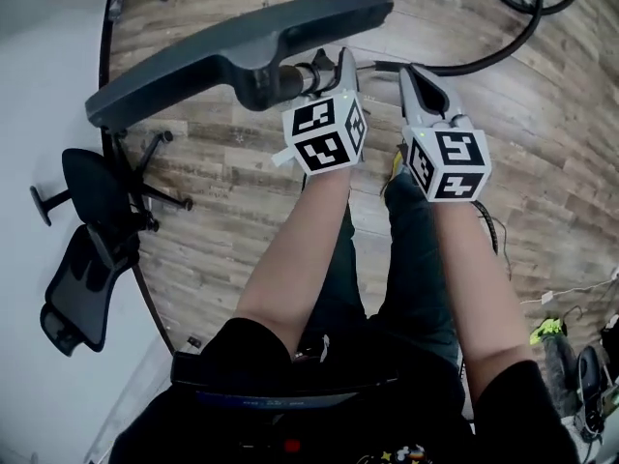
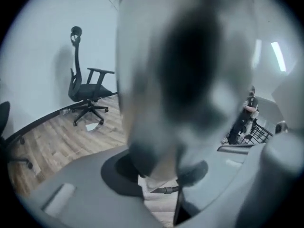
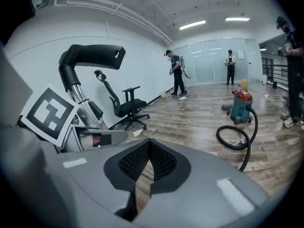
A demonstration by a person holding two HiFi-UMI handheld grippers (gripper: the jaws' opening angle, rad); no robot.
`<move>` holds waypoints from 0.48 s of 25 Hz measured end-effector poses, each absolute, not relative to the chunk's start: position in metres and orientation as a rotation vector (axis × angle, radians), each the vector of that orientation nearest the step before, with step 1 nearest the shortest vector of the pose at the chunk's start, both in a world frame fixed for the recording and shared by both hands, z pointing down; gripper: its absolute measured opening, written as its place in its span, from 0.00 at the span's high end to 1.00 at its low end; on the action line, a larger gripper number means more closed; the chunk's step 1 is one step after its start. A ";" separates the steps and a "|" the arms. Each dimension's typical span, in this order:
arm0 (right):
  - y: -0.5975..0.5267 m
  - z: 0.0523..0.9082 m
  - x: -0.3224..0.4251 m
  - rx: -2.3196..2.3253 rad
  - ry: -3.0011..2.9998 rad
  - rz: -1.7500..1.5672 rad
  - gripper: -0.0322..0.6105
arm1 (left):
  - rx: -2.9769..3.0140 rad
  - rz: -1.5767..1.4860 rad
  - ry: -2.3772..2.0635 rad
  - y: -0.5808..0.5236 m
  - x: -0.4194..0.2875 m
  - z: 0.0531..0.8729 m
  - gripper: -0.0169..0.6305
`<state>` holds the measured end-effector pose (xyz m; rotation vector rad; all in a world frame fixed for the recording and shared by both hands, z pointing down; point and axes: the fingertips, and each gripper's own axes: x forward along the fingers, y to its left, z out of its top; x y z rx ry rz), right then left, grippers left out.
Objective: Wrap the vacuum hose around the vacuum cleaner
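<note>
Wrapping not started: black vacuum hose (image 3: 218, 135) lies loose beside red-and-teal canister vacuum cleaner (image 3: 243, 106). The left gripper (image 1: 338, 68) fingers clamp silver metal wand (image 1: 306, 78); right gripper (image 1: 419, 75) fingers closed, empty.

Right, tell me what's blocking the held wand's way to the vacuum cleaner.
Nothing visible: in the right gripper view, open wood floor runs to the vacuum cleaner, with only its hose looped in front. The left gripper holds the wand.

Large open office hall, wood-plank floor (image 3: 199, 122), white wall (image 3: 137, 65) and swivel office chair (image 3: 126, 107) ahead-left of the right gripper (image 3: 148, 148), glass partition (image 3: 209, 63) far ahead, ceiling strip lights (image 3: 192, 24) above, people (image 3: 177, 72) standing in the distance.
</note>
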<state>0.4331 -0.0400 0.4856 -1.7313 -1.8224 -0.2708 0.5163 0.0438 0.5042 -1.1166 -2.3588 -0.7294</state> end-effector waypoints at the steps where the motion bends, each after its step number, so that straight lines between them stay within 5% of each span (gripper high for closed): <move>1: -0.038 0.459 0.427 -1.733 -1.850 -0.250 0.92 | -1.080 -0.706 -2.386 0.044 0.507 0.478 0.74; 12: -0.061 0.242 0.410 -1.765 -2.068 -0.124 0.92 | -0.728 -0.391 -2.647 0.000 0.470 0.236 0.73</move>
